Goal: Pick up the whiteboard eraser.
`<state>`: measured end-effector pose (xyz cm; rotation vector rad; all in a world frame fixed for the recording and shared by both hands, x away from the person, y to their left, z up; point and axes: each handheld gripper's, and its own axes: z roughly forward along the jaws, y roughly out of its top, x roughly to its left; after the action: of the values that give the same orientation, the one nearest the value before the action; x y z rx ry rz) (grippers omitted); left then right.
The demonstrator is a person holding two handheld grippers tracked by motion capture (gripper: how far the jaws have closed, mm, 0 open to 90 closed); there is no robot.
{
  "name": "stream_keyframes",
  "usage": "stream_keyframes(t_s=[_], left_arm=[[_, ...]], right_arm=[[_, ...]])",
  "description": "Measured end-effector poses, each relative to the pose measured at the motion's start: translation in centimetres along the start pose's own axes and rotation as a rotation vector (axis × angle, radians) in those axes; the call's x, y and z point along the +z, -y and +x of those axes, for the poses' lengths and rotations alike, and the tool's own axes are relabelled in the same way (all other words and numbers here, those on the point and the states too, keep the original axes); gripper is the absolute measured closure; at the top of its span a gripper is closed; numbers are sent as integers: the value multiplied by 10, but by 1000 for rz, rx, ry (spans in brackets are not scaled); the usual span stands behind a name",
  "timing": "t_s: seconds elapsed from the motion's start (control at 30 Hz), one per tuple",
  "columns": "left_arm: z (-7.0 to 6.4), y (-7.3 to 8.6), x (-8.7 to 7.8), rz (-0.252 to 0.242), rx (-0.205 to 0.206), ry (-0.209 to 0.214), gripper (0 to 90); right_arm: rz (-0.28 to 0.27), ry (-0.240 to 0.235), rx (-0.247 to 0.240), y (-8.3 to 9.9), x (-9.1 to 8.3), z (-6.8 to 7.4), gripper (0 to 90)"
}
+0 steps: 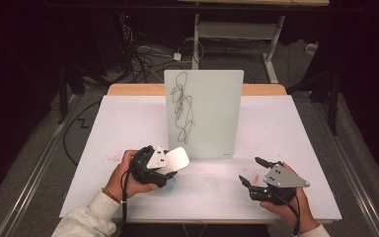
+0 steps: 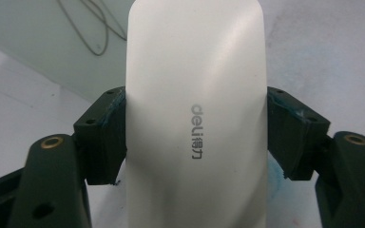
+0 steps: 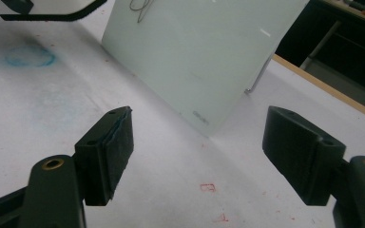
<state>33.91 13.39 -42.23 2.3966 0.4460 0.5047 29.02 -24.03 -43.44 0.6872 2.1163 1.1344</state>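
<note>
- Left gripper (image 1: 164, 165) has its fingers (image 2: 102, 137) clamped on both long sides of a white whiteboard eraser (image 2: 195, 114). The deli logo faces the camera in the left gripper view, so the plastic back is up and the felt side should be underneath or facing away.
- In the high view the eraser (image 1: 177, 159) sits just in front of the lower left corner of the whiteboard (image 1: 205, 113), held a bit off the counter (image 1: 128, 123) as far as I can tell. Not touching the board yet.
- The board stands nearly upright, leaning back a little on a stand. You can see a thin metal leg behind it in the right gripper view (image 3: 259, 76). That's why the eraser has to come at it face-on rather than from above.
- The black scribble (image 1: 180, 106) runs down the left part of the board, so the left hand being the one with the eraser makes sense, it's the closer side.
- Right gripper (image 1: 259, 180) is parked low over the counter to the right, fingers (image 3: 109, 152) spread wide apart with nothing between them. My guess is it's waiting to steady the board, since a leaning board could slide or tip when pushed.
- There's a faint blue smudge (image 3: 31, 56) and some red specks (image 3: 208, 187) on the counter paper, just old marker stains I think.
- Next bit looks like lifting the eraser up to the top of the scribble.
</note>
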Motion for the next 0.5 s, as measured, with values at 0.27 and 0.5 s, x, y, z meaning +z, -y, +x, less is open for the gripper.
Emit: stream_keyframes(t_s=[0.27, 0.5], left_arm=[[6, 2, -7, -89, -95, -144, 294], [6, 3, -9, -128, -115, -192, 294]], right_arm=[[4, 2, -6, 0, 4, -1, 267], [4, 10, 1, 1, 3, -2, 268]])
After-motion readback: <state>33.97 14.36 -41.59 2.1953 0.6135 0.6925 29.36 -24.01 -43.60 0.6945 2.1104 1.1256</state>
